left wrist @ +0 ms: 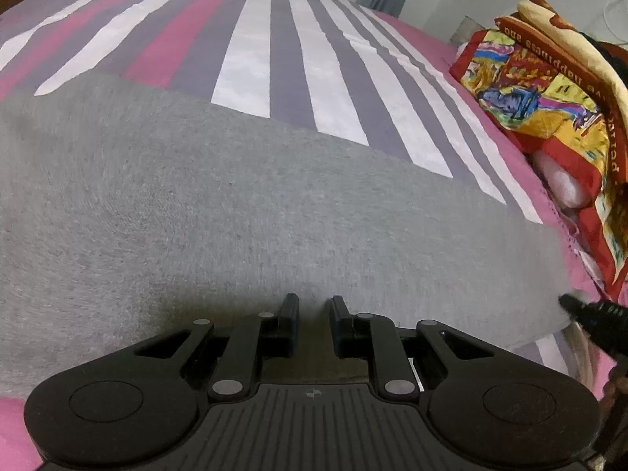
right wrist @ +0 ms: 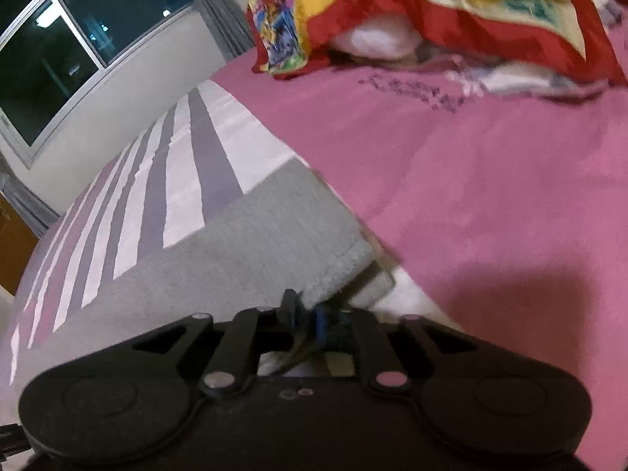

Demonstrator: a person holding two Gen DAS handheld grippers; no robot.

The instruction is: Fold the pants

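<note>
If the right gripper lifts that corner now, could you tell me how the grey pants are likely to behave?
Probably floppy: the pants lie flat and limp on the bedspread. The knit looks soft and thick, so likely grippy rather than slippery. The corner by the right gripper shows stacked layers, which may separate or sag when raised.

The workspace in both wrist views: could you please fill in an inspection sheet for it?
Surface: a bed with a pink sheet and a band of grey, white and pink stripes.
Job's things: grey pants lie flat across the bed, one corner raised at the right side.
Clutter: a colourful blanket bunched over a white pillow at the bed's far side.
Grippers: left tongs open, above the near edge of the pants; right tongs shut on the pants' corner.
Cables: nothing seen.
Surroundings: a dark window with grey curtains; white wall below.
</note>
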